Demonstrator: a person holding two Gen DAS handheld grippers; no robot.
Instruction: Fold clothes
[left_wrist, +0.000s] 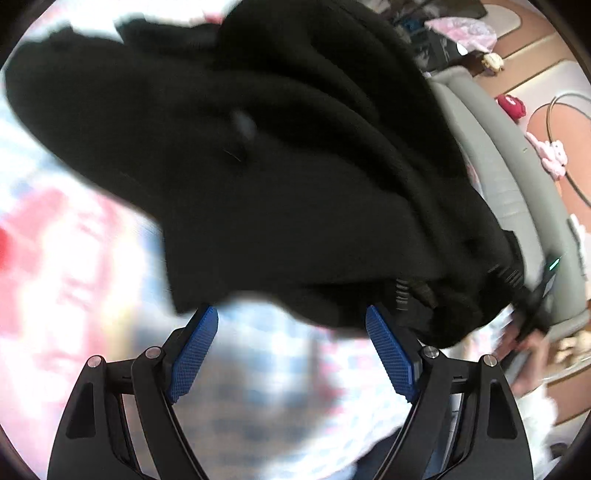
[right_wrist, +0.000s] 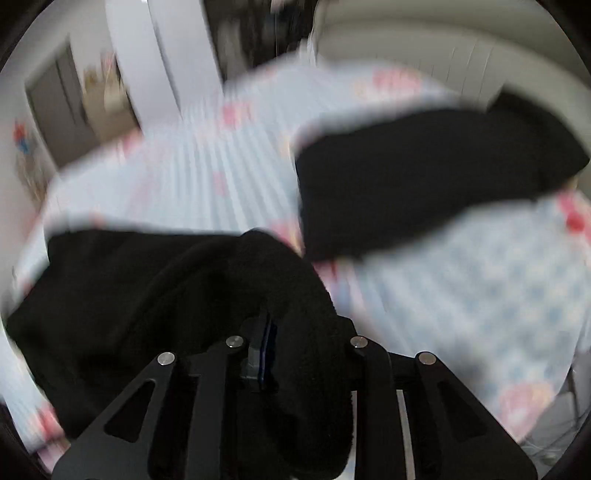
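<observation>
The right tongs (right_wrist: 264, 343) clamp a fold of the thick black fleece garment (right_wrist: 177, 295), lifting it off the blue-checked, pink-flowered bed sheet (right_wrist: 461, 295), probably to spread it. The left tongs (left_wrist: 291, 354) gape apart beneath its hanging edge, empty.

The left claw (left_wrist: 291, 325) stands with its blue pads (left_wrist: 194, 354) wide apart and nothing between them, its tips just under the lower edge of a black garment (left_wrist: 277, 166) that fills most of the view. Below lies a blurred bed sheet (left_wrist: 266, 369), pale blue checks with pink and red patches. A grey padded bed edge (left_wrist: 491, 147) curves down the right side, with small pink things on the brown floor (left_wrist: 539, 96) beyond.
</observation>
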